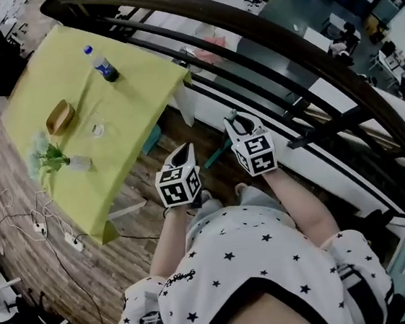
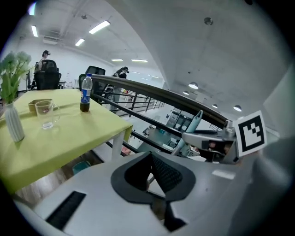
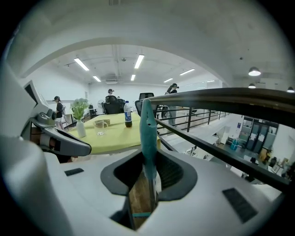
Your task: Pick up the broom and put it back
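Note:
The broom (image 1: 219, 152) has a teal handle that slants down toward the wooden floor beside the railing. My right gripper (image 1: 241, 122) is shut on this handle near its top. In the right gripper view the handle (image 3: 147, 129) rises upright between the two pads of the right gripper (image 3: 148, 156). Just to its left, my left gripper (image 1: 184, 149) is shut with nothing in it. In the left gripper view its pads (image 2: 151, 159) meet at the tips, and the handle's teal top (image 2: 196, 122) shows above the right gripper (image 2: 207, 138). The broom's head is hidden.
A dark metal railing (image 1: 269, 41) runs diagonally right in front of the grippers, with a drop to a lower floor behind it. To the left stands a yellow-green table (image 1: 131, 108) with a bottle (image 1: 102, 64), a glass (image 1: 97, 128), a vase (image 1: 57, 161) and a bowl (image 1: 60, 116). Cables (image 1: 42, 223) lie on the floor.

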Available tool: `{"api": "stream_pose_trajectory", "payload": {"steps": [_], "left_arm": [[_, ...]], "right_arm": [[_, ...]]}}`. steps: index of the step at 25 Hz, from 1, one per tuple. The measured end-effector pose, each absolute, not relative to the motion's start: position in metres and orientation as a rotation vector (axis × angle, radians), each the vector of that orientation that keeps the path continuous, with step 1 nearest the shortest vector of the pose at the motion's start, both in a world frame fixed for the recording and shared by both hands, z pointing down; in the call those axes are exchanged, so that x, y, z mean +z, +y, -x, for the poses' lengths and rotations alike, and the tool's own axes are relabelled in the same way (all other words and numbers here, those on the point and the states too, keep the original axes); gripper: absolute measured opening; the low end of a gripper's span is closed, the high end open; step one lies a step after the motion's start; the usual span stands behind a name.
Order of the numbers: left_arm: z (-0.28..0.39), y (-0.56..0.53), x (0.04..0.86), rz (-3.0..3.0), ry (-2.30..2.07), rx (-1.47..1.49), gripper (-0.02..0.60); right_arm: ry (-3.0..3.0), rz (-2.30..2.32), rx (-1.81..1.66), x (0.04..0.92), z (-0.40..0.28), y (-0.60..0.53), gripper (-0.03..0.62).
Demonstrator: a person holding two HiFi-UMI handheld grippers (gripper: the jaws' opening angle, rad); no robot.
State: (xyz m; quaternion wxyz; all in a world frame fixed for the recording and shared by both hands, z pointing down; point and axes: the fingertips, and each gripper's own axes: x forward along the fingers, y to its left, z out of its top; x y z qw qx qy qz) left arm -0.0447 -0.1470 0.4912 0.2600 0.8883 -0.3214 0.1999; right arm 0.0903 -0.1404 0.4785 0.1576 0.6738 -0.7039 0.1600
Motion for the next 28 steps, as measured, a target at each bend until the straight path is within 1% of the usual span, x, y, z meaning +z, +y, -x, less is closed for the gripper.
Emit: {"api": "stream_pose_trajectory", "payload": {"steps": [13, 21, 28], "left_arm": [[0.026, -0.152, 0.494, -2.526, -0.573, 0.637, 0.012], [0.024, -0.145, 0.510, -2.536, -0.452, 0.677, 0.012], [0.007, -0.137, 0.521, -2.546, -0.343, 0.728, 0.012]], "right_arm": [[-1.818, -2.189, 0.493, 0.465, -0.099, -0.119, 0.087], [-1.686, -2.285, 0.540, 0.479, -0.103, -0.098, 0.087], [-1.586, -2.358, 0.603, 0.493, -0.124, -0.084, 0.087]]}}
